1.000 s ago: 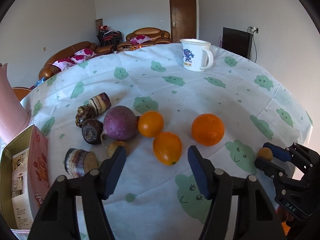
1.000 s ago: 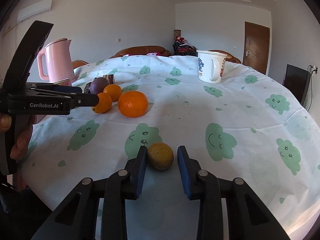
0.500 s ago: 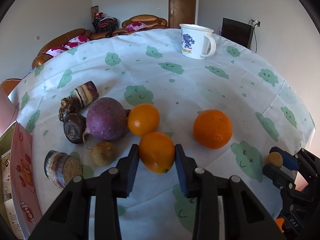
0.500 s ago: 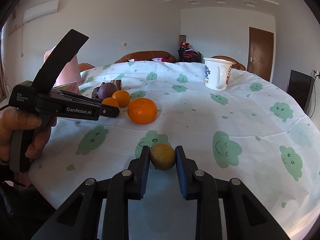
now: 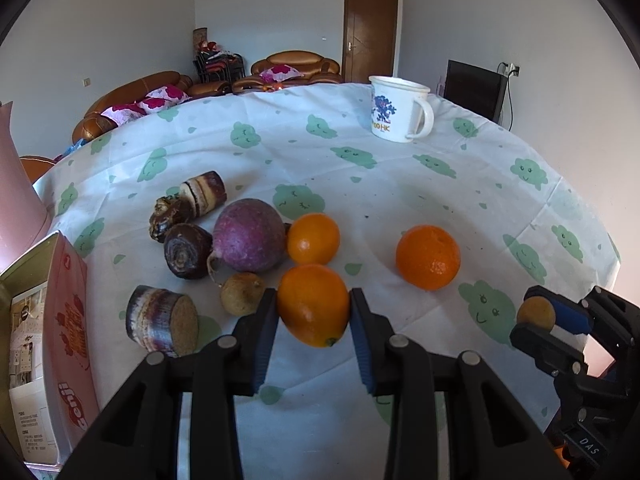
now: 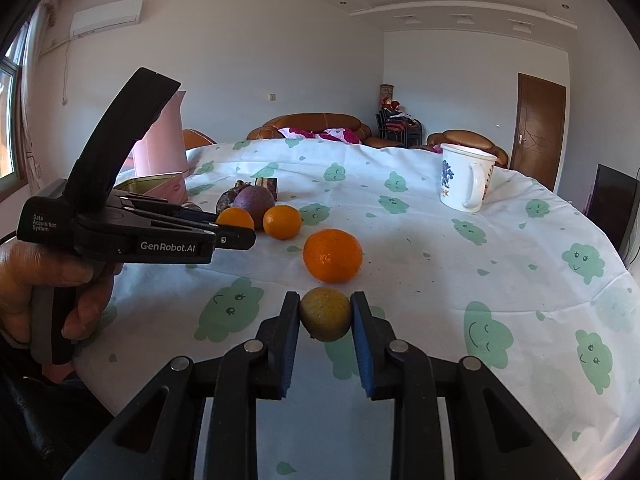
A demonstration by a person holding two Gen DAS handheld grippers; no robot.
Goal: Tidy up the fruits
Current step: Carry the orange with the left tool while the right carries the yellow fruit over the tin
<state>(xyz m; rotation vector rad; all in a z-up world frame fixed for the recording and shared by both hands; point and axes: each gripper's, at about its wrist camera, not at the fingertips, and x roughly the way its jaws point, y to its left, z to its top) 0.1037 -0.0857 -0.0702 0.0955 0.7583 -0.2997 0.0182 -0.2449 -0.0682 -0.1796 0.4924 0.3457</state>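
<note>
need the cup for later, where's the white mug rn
In the left wrist view the white mug stands upright at the table's far side, right of centre, well beyond the lone orange.

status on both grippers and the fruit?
Left gripper shut on oval orange fruit. Right gripper shut on small yellow-brown round fruit. Round orange sits just beyond the right gripper; nothing blocking.

Pink kettle [image 5: 16, 184] and tin box [image 5: 24, 320] are cut off at the left edge.

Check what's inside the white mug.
Cannot tell. The white mug stands upright on the tablecloth; both views show only its outer wall, handle and rim edge, so the interior is hidden.
</note>
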